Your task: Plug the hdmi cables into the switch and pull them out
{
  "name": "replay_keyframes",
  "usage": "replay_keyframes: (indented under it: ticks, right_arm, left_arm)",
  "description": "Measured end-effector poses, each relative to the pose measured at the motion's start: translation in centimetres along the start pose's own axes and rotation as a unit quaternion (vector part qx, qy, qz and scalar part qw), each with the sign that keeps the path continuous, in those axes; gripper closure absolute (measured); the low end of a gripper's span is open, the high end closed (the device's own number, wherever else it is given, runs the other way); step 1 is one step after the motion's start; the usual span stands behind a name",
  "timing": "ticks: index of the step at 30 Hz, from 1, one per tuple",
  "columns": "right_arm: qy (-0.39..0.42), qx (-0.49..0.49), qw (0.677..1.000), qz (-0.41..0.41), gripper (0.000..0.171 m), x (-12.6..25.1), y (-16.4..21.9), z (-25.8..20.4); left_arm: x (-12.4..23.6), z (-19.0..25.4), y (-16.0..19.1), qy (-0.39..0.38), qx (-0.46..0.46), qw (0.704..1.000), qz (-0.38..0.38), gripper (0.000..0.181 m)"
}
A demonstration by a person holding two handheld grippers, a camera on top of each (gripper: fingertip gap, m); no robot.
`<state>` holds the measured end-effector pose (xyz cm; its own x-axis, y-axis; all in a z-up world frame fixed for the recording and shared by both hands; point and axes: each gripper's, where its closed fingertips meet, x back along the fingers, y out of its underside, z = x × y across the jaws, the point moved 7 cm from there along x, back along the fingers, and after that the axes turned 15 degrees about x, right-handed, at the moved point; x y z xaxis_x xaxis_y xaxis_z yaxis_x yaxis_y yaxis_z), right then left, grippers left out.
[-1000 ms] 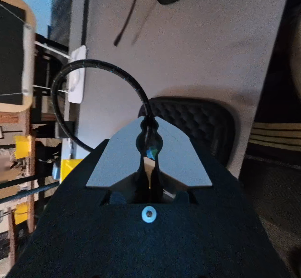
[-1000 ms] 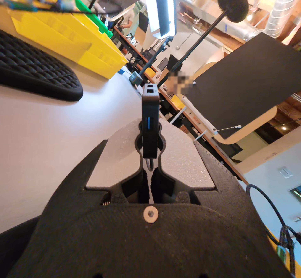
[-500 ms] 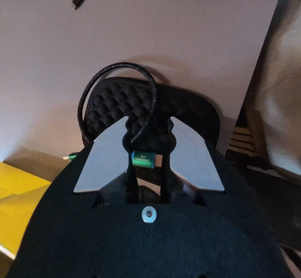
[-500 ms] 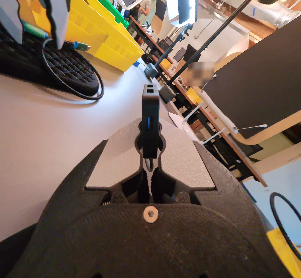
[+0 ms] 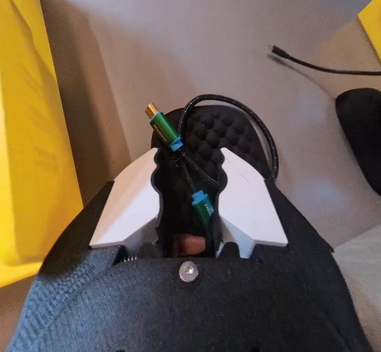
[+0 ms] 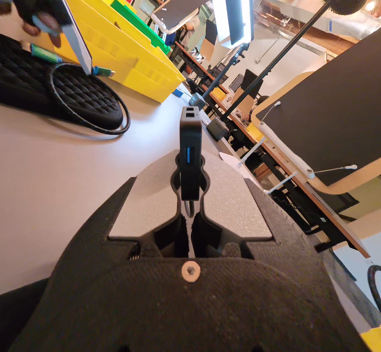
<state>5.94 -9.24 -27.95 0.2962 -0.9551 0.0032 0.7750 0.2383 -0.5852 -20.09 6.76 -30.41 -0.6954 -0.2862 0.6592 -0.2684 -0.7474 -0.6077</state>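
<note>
Between my left gripper's (image 5: 188,156) spread fingers, the short cable (image 5: 266,136) now lies loose on the black quilted pad (image 5: 208,133); half a second ago one green plug sat crosswise deep in the gap, and a second ago those fingers were shut on it. My right gripper (image 6: 190,156) has not changed: its fingers stay clamped on the black switch (image 6: 190,136).

Items, largest first:
- Table (image 6: 61,187), one, pale grey, under everything.
- Yellow bins (image 6: 115,49), stacked along the table's far side in the right wrist view; yellow also fills the left edge of the left wrist view. I cannot tell the count.
- Quilted pad, one under my left gripper; a second dark rounded shape (image 5: 362,127) sits at the right edge.
- Cable, one, black braided, bent in a loop that runs off the pad's edge onto the table.
- Switch, one, standing edge-up out of my right fingers, with a blue port on the near face and two openings at the top.
- Green plugs, two: one (image 5: 164,128) lies just past my left fingertips, gold tip pointing away and left; the other (image 5: 203,208) lies in the gap, close to the right finger. I cannot tell whether it touches.
- Thin black lead (image 5: 309,66), one, lying on the table to the right.
</note>
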Motion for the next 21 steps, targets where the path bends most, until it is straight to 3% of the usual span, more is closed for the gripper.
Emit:
replay_keyframes:
  ticks: [6, 8, 10, 13, 16, 18, 19, 21]
  right_arm:
    - [0.001, 0.000, 1.000, 0.008, 0.157, 0.5, 0.0, -0.2]
    - [-0.004, 0.005, 1.000, 0.004, 0.157, 0.3, 0.1, -0.4]
    - [-0.010, 0.015, 1.000, 0.001, 0.157, 0.2, 0.1, -0.5]
    - [-0.019, 0.032, 0.999, 0.004, 0.157, 0.0, 0.0, -0.9]
    - [-0.023, 0.038, 0.999, 0.023, 0.157, 0.1, -0.3, -1.0]
    - [-0.024, 0.044, 0.998, 0.028, 0.157, 0.2, -0.4, -1.1]
    - [-0.025, 0.049, 0.998, 0.025, 0.157, 0.1, -0.4, -1.2]
    - [-0.031, 0.071, 0.997, 0.010, 0.157, 0.0, -0.2, -1.5]
  left_arm:
    - [-1.2, -0.2, -0.7, -0.038, -0.065, 0.997, 0.037, 0.162]
    - [-0.6, 1.6, -1.0, 0.006, -0.123, 0.989, 0.080, 0.167]
    - [0.5, 3.2, -1.6, 0.002, -0.226, 0.965, 0.132, 0.167]
    - [2.4, 5.6, -2.7, -0.063, -0.439, 0.882, 0.161, 0.168]
    - [3.1, 7.4, -2.7, -0.131, -0.635, 0.753, 0.114, 0.168]
    - [2.5, 7.6, -2.4, -0.168, -0.709, 0.682, 0.070, 0.168]
    - [2.0, 7.4, -2.2, -0.171, -0.731, 0.658, 0.052, 0.168]
    - [0.9, 6.6, -1.6, -0.146, -0.746, 0.650, -0.020, 0.167]
